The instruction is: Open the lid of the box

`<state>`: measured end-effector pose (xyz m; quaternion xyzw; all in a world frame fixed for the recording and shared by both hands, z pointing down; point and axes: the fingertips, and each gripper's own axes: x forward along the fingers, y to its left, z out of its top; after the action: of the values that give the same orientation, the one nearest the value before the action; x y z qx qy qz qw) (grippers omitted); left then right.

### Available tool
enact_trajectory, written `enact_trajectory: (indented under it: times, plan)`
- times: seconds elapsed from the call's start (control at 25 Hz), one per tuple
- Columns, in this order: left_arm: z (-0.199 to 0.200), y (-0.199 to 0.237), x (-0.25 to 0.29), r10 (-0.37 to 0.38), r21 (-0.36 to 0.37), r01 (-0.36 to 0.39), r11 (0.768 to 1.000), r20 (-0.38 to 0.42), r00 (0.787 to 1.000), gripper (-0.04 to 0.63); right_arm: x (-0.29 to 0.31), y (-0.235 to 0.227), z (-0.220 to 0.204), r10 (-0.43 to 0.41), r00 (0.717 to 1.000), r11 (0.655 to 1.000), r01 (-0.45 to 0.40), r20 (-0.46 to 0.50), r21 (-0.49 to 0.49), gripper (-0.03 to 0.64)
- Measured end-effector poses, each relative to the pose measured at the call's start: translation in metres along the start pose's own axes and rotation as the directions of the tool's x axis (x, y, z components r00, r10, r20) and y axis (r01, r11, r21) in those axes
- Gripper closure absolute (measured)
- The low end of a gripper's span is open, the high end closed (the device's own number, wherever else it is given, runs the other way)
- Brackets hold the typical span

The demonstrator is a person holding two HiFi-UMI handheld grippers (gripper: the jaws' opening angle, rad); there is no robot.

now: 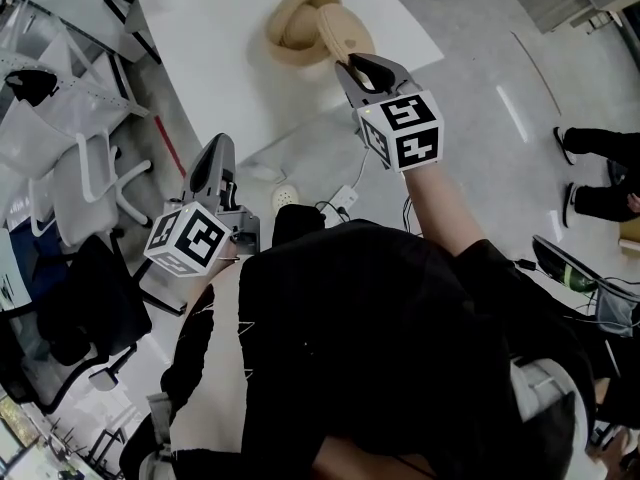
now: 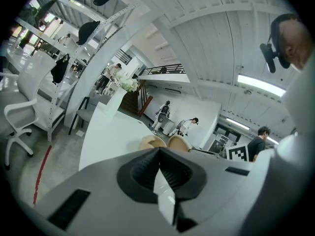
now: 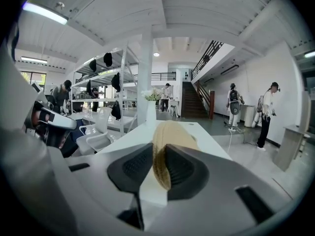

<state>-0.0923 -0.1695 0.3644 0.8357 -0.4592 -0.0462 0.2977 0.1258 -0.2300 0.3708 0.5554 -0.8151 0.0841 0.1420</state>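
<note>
A round tan woven box (image 1: 297, 26) sits on the white table (image 1: 230, 58) at the far side. Its lid (image 1: 347, 34) stands tilted up on edge at the box's right, off the opening. My right gripper (image 1: 352, 68) is shut on the lid's rim. In the right gripper view the woven lid (image 3: 165, 141) runs edge-on between the pads of that gripper (image 3: 160, 168). My left gripper (image 1: 213, 163) hangs near the table's near edge, well short of the box, shut with nothing in it (image 2: 158, 156). From there the box (image 2: 151, 142) and lid (image 2: 180, 142) show side by side.
A white office chair (image 1: 85, 183) and a dark chair (image 1: 95, 298) stand at the left by shelving. A power strip and cables (image 1: 340, 203) lie on the floor below the table. Another person's legs (image 1: 600, 173) are at the right. Several people stand far off.
</note>
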Motion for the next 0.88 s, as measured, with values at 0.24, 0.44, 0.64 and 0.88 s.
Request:
enact_trajectory:
  times: [0.24,0.44,0.64,0.88]
  plan:
    - [-0.004,-0.009,-0.005,-0.003,0.002,0.003,1.000,0.013,1.000,0.584,-0.010,-0.001,0.000,0.005,1.000,1.000,-0.005,0.005,-0.006,0.532]
    - [-0.006,-0.014,-0.009,0.001,0.002,-0.001,1.000,0.019,1.000,0.584,-0.016,0.003,0.000,0.026,1.000,1.000,-0.026,0.002,-0.007,0.532]
    - [-0.004,-0.020,-0.009,0.003,0.004,-0.003,1.000,0.030,1.000,0.584,-0.020,0.003,0.003,0.040,0.999,0.999,-0.040,0.004,-0.015,0.532]
    - [-0.006,-0.024,-0.009,0.007,-0.002,-0.007,1.000,0.043,0.999,0.584,-0.024,0.003,0.002,0.055,0.998,0.998,-0.055,0.006,-0.021,0.534]
